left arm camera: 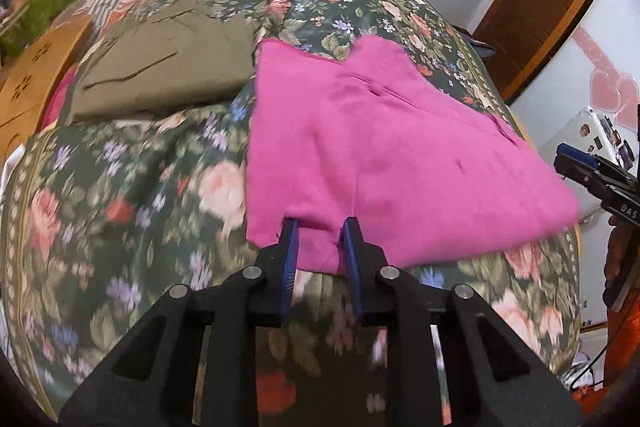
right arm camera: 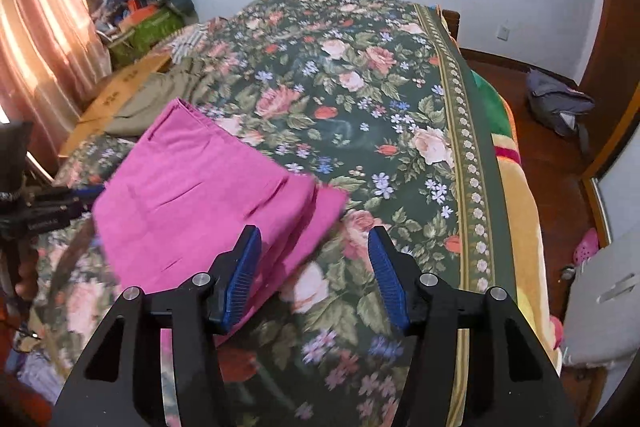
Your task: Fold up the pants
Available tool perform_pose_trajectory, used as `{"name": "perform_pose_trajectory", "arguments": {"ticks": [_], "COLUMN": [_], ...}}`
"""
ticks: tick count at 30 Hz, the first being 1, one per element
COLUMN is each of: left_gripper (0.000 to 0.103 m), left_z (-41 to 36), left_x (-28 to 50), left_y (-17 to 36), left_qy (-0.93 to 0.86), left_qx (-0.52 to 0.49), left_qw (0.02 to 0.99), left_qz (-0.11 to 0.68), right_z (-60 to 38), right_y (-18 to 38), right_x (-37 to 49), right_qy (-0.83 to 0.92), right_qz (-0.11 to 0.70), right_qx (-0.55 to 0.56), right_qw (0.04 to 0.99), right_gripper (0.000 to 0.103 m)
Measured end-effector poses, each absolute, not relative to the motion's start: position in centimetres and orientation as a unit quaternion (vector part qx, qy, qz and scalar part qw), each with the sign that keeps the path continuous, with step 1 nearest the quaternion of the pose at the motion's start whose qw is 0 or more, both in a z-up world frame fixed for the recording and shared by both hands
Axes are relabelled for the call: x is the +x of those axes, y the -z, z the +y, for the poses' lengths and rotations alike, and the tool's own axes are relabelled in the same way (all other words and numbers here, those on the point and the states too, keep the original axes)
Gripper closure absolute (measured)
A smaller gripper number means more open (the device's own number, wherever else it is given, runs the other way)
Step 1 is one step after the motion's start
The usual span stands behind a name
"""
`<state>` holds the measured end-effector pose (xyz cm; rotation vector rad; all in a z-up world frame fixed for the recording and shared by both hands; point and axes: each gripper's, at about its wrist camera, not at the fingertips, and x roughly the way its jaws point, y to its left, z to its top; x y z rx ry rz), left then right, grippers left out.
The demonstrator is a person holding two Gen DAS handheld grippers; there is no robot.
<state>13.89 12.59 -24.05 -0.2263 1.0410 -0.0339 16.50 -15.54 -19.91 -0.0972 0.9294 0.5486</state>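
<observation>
Folded pink pants (left arm camera: 380, 147) lie on the floral bedspread (left arm camera: 120, 187). My left gripper (left arm camera: 320, 227) is at their near edge, its blue pads narrowly set with a bunch of the pink cloth pinched between them. In the right wrist view the same pants (right arm camera: 200, 187) lie left of centre, their right corner blurred. My right gripper (right arm camera: 312, 239) stands open over the bedspread (right arm camera: 360, 107); its left finger (right arm camera: 244, 251) overlaps the pants' near corner and nothing sits between the pads. Each gripper shows at the edge of the other's view: the right gripper (left arm camera: 580, 167) and the left gripper (right arm camera: 60, 203).
Folded olive pants (left arm camera: 160, 67) lie further up the bed by a cardboard box (left arm camera: 28, 87). A heap of bags (right arm camera: 152, 7) and a curtain (right arm camera: 40, 27) fill the left corner. The bed's right edge drops to a wooden floor with a grey bag (right arm camera: 560, 107).
</observation>
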Motion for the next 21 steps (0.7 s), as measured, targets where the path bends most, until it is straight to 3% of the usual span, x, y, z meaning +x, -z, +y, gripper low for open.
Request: {"name": "perform_pose_trajectory", "arguments": {"ticks": [12,21], "left_gripper": [0.082,0.082], "left_z": [15.0,14.5], "left_x": [10.1,12.3], "left_y": [21.8,20.5], "left_qy": [-0.038,-0.010], "left_qx": [-0.121,-0.174], "left_qw": [0.866,0.872], "left_qz": [0.483,0.458], "right_z": [-13.0,-12.3], "right_y": [19.3,21.5], "right_x": [14.3,16.0], "right_qy": [-0.312,-0.314], "right_qz": [0.427,0.448], "right_qx": [-0.022,0.011], "right_qw": [0.848,0.837], "right_gripper": [0.051,0.051]}}
